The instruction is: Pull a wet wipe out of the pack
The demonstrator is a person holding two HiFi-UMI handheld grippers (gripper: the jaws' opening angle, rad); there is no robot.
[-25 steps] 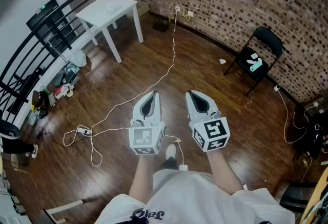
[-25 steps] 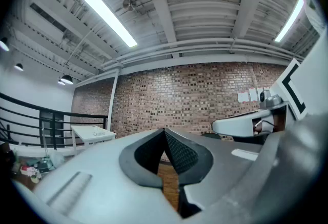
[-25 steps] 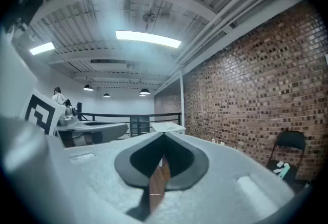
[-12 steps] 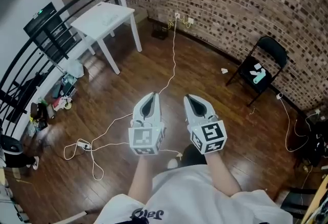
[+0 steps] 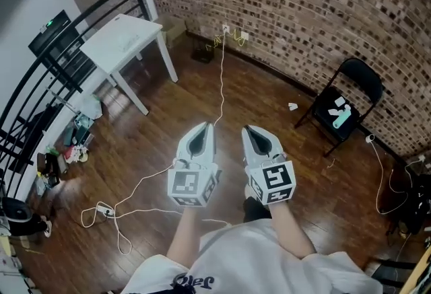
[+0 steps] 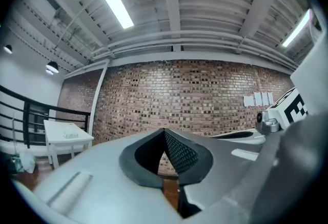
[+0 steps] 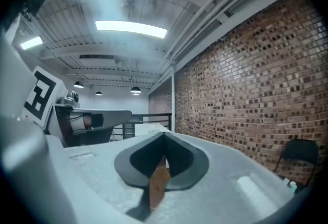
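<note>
The left gripper (image 5: 204, 126) and right gripper (image 5: 250, 130) hang side by side above the wooden floor (image 5: 148, 144), fingers closed on nothing. Well ahead and right of the fingers, a teal pack (image 5: 342, 116), possibly the wipes, lies on a black folding chair (image 5: 357, 77) by the brick wall (image 5: 303, 3).

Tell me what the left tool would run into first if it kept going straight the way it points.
Probably the brick wall: the left tool points roughly level at it, with nothing visible between, though depth is hard to judge. The white table stands left of that line.
</note>
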